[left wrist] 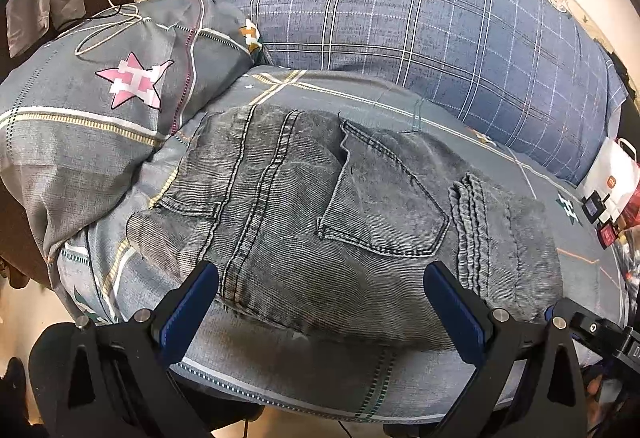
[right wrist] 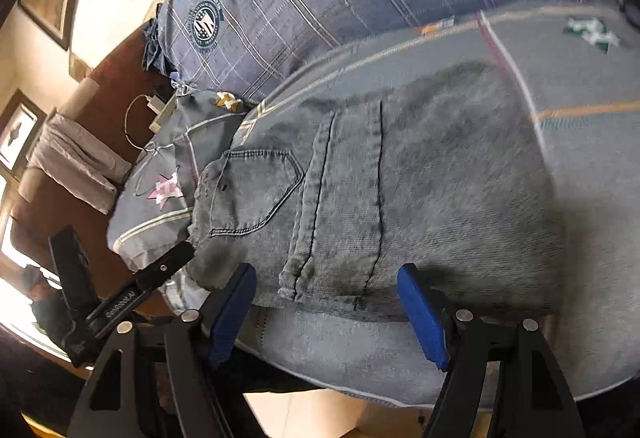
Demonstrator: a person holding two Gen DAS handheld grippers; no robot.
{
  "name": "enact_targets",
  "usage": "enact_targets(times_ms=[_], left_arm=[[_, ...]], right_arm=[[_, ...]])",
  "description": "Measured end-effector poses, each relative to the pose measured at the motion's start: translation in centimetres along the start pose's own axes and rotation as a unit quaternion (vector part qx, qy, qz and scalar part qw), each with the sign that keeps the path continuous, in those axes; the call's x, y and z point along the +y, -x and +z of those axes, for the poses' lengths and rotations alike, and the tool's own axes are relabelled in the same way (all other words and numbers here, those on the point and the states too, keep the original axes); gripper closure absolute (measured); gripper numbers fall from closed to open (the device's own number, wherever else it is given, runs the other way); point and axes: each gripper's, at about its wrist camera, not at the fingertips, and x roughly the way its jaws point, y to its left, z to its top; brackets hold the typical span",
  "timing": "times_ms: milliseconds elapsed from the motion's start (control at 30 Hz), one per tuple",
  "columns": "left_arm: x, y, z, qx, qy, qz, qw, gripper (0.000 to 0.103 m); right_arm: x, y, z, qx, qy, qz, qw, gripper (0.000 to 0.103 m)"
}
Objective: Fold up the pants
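The pants (left wrist: pixel 320 222) are faded grey denim, folded into a compact, thick rectangle that lies on the bed (left wrist: pixel 460 118), on its grey checked cover. A back pocket (left wrist: pixel 384 206) with dark stitching faces up, and a doubled seam runs along the top layer beside it. A hem with stacked stitched edges (left wrist: pixel 472 230) rests over the fold. The left hand-held gripper (left wrist: pixel 320 294) stands wide open at the near edge of the denim, holding nothing. The right hand-held gripper (right wrist: pixel 326 302) is likewise spread open and empty, at the near edge.
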Motion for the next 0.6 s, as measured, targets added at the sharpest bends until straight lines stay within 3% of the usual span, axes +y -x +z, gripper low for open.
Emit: enact_targets(times_ms=[600], left_arm=[[4.3, -0.7, -0.9, 0.003, 0.044, 0.003, 0.9990, 0.001]], right_arm=[[2.6, -1.1, -1.6, -0.005, 0.011, -0.041, 0.999, 0.027]])
